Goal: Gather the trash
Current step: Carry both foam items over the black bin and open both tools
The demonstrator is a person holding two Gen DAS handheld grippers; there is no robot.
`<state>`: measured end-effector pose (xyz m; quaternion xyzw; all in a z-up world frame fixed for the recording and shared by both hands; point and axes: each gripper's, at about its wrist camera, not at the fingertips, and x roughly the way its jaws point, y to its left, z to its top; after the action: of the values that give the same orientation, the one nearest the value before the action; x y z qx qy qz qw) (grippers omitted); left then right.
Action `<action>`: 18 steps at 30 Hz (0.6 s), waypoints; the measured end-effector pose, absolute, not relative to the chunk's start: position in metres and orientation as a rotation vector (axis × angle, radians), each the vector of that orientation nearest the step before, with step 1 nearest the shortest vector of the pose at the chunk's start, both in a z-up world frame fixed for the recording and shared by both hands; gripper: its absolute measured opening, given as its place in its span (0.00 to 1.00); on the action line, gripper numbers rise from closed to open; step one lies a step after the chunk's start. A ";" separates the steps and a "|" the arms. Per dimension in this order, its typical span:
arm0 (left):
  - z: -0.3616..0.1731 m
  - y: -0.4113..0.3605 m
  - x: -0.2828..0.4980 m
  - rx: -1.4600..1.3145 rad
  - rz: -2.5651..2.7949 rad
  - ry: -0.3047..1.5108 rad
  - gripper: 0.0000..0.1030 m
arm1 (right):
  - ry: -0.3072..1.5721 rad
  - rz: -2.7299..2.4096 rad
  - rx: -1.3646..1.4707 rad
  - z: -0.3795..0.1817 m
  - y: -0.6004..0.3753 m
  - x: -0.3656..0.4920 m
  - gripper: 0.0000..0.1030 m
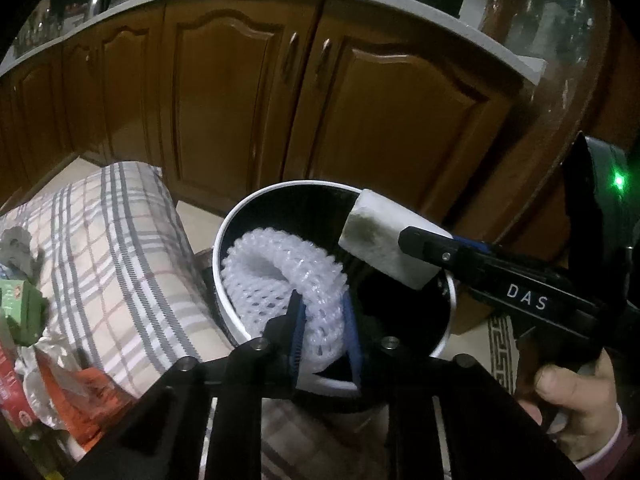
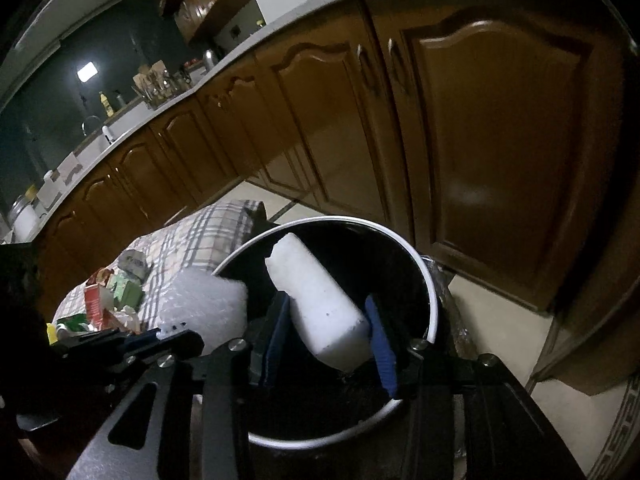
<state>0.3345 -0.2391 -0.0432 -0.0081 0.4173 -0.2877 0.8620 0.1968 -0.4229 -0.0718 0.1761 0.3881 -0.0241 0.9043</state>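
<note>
**Two pieces of foam trash held over the bin**

A white foam net sleeve [image 1: 288, 284] is seen between the blue pads of the left gripper [image 1: 324, 334], low in the centre of the left wrist view; whether the pads press on it cannot be told. It hangs over the open mouth of a round bin [image 1: 224, 280] with a white rim and dark inside. A white foam block [image 2: 320, 304] is seen between the spread fingers of the right gripper [image 2: 328, 344], at the centre of the right wrist view; a gap is seen at the left pad, and a firm pinch cannot be confirmed. A checked cloth [image 1: 120, 248] with more trash [image 1: 24, 320] is seen at lower left.
</note>
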 end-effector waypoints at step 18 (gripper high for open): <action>-0.038 -0.223 0.291 -0.068 -0.614 0.779 0.71 | 0.725 -0.032 0.464 -0.059 -0.424 0.172 0.74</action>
<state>0.2915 -0.2233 -0.0383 -0.0327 0.3734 -0.2945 0.8791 0.1723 -0.4236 -0.0588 0.2248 0.3514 -0.0156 0.9087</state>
